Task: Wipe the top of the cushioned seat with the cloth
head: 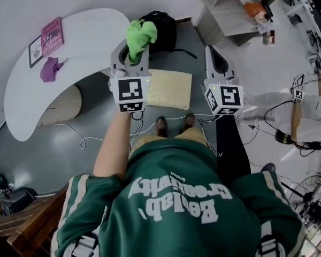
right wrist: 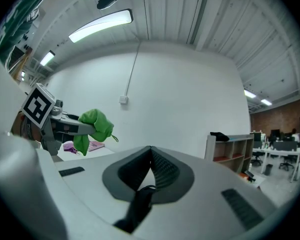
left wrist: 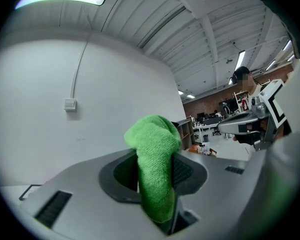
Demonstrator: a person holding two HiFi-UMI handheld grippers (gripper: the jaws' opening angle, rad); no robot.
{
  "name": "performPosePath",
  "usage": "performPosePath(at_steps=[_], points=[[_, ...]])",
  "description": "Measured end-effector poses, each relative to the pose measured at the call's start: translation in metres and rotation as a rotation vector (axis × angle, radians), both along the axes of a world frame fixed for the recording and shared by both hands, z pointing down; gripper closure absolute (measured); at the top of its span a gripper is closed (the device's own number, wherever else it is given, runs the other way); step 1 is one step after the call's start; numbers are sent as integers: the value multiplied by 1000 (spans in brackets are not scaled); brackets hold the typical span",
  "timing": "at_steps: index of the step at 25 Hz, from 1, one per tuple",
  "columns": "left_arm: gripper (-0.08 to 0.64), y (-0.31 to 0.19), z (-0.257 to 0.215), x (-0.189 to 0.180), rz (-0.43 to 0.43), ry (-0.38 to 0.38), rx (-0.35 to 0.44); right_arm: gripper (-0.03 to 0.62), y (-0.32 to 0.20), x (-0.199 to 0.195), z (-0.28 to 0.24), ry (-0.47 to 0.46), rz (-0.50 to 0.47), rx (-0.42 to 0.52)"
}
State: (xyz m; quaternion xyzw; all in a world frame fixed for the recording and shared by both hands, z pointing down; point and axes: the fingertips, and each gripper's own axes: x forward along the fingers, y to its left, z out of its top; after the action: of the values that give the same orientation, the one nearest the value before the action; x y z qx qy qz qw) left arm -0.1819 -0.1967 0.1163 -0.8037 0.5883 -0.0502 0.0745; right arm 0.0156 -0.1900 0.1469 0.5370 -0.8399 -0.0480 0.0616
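White, curved tabletop on my left. Pale yellow square cushioned seat lies between my grippers. Green terry cloth, bunched, is clamped in my left claw, clear of the seat; its weave shows only in the left gripper view. Right claw: ribbed pads together, empty.

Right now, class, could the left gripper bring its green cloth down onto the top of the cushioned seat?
Probably yes. The left gripper is shut on the green cloth, and the cushioned seat lies in front of the person's shoes, its top bare, with nothing seen between them.
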Motion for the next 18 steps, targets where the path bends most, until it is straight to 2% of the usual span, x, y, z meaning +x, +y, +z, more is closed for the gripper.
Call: performPosePath(at_steps=[5, 18], points=[[423, 6, -13, 1, -1, -4, 30, 584, 3, -4, -9, -1, -2, 20], [423, 18, -14, 3, -13, 5, 41, 586, 16, 2, -15, -1, 0, 28]])
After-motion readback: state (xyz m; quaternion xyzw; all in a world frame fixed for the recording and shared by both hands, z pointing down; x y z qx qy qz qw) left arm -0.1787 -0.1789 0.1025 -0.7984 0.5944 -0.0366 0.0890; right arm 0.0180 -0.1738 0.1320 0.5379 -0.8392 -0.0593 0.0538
